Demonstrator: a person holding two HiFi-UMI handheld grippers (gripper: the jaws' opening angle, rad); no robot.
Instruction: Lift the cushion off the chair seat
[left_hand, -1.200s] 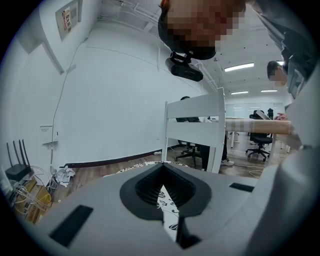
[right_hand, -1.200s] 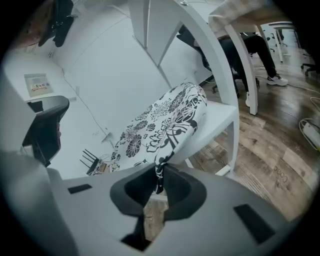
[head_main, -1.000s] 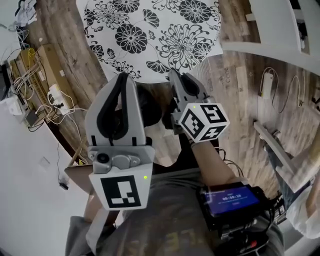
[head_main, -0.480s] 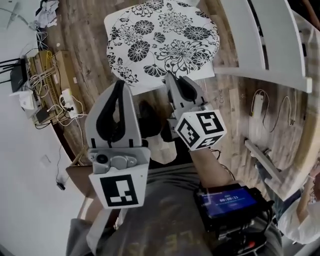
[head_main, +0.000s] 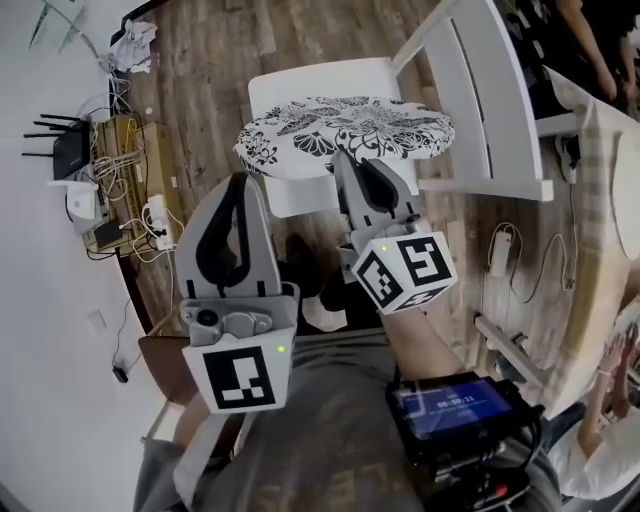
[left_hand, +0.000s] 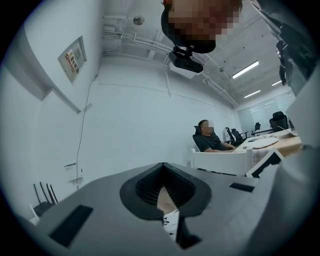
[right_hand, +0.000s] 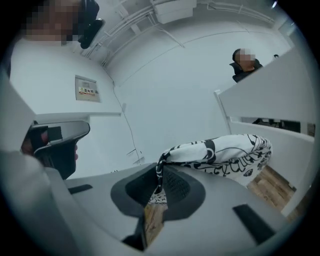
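The cushion (head_main: 345, 130), white with black flowers, hangs in the air above the white chair seat (head_main: 300, 80). My right gripper (head_main: 350, 165) is shut on its near edge. In the right gripper view the fabric runs out of the closed jaws (right_hand: 159, 172) and the cushion (right_hand: 225, 150) sags away to the right. My left gripper (head_main: 243, 180) sits beside the cushion's near left corner. In its own view the jaws (left_hand: 162, 167) are shut, with no cushion past their tips and only a scrap of patterned white in the slit.
The chair's slatted back (head_main: 490, 100) stands at the right of the seat. A router, power strips and tangled cables (head_main: 110, 190) lie along the left wall. A table edge (head_main: 600, 150) is at the far right. A person (left_hand: 215, 137) sits at a desk far off.
The cushion has come up off the seat, and the bare white seat now shows under it. Both grippers have risen, and the chair and floor look farther away.
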